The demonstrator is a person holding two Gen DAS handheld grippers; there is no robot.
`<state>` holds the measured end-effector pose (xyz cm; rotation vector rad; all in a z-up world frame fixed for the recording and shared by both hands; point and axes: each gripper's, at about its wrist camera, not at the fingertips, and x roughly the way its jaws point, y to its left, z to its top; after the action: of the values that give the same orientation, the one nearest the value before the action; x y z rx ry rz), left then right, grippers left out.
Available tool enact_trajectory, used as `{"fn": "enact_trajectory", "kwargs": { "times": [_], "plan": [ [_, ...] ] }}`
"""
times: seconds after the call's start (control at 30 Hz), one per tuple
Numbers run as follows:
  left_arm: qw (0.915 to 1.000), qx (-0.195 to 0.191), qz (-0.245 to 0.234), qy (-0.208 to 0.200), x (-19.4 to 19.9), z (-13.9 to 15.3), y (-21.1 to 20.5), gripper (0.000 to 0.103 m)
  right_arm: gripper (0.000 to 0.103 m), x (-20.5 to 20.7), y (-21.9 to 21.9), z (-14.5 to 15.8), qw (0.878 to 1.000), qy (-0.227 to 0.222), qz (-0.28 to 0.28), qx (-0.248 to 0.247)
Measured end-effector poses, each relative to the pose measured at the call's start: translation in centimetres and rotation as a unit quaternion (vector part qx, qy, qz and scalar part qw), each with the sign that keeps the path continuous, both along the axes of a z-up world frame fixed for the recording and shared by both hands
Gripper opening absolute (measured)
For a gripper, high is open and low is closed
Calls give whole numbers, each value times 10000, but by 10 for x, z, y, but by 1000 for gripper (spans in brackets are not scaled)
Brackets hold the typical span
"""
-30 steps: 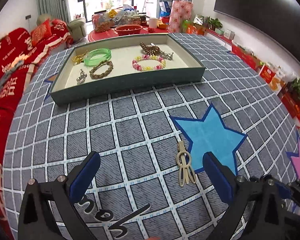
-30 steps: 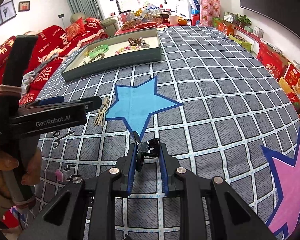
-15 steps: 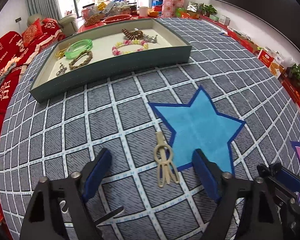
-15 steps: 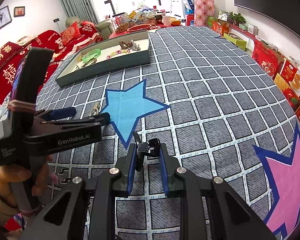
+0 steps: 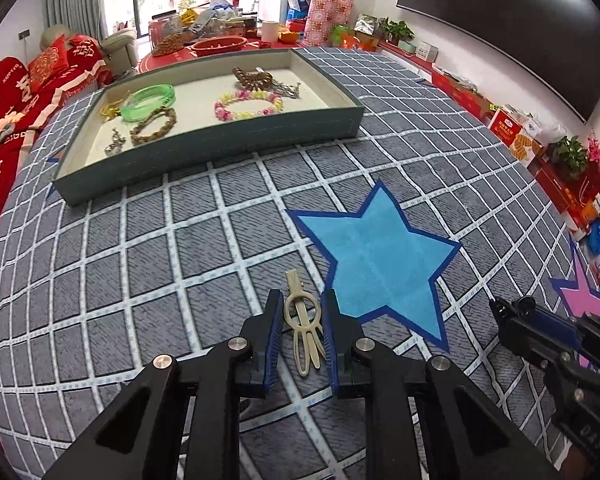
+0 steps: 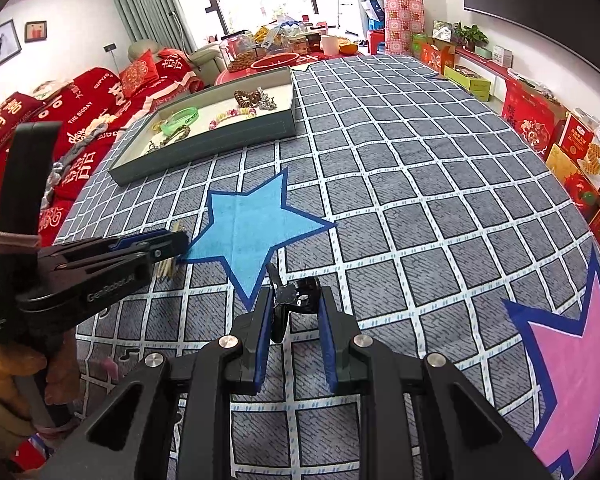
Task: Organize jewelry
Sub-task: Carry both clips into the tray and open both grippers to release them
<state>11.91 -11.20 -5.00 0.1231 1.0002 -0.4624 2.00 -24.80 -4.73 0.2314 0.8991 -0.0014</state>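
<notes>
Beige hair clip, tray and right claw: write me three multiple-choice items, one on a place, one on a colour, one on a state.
1. Where does the beige hair clip lie?
A. in the tray
B. on the checked cloth beside the blue star
C. on the pink star

2. What colour is the bangle in the tray?
A. green
B. red
C. black

3. The right claw is:
A. open and empty
B. open over the tray
C. shut on a black clip

Key: 1 B, it rests on grey squares left of the star. 2 A, a translucent green ring. 3 C, both pads press the dark clip.
</notes>
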Motion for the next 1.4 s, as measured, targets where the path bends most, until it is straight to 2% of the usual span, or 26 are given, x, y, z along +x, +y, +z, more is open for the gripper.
{"fn": "enact_trajectory", "kwargs": {
  "times": [0.4, 0.7, 1.1, 1.4],
  "plan": [
    [9997, -102, 145, -189, 10, 21, 23, 32, 24, 22, 2, 14, 9999, -44, 121, 9],
    [9989, -170, 310, -304, 26, 32, 39, 32, 24, 56, 7, 29, 9995, -48, 295, 77],
    [9964, -155, 609, -577, 77, 53, 65, 32, 24, 133, 16, 60, 9984, -162, 521, 167],
    [9943, -84, 866, -611, 123, 56, 79, 32, 24, 190, 30, 65, 9973, -104, 704, 159]
  ]
}}
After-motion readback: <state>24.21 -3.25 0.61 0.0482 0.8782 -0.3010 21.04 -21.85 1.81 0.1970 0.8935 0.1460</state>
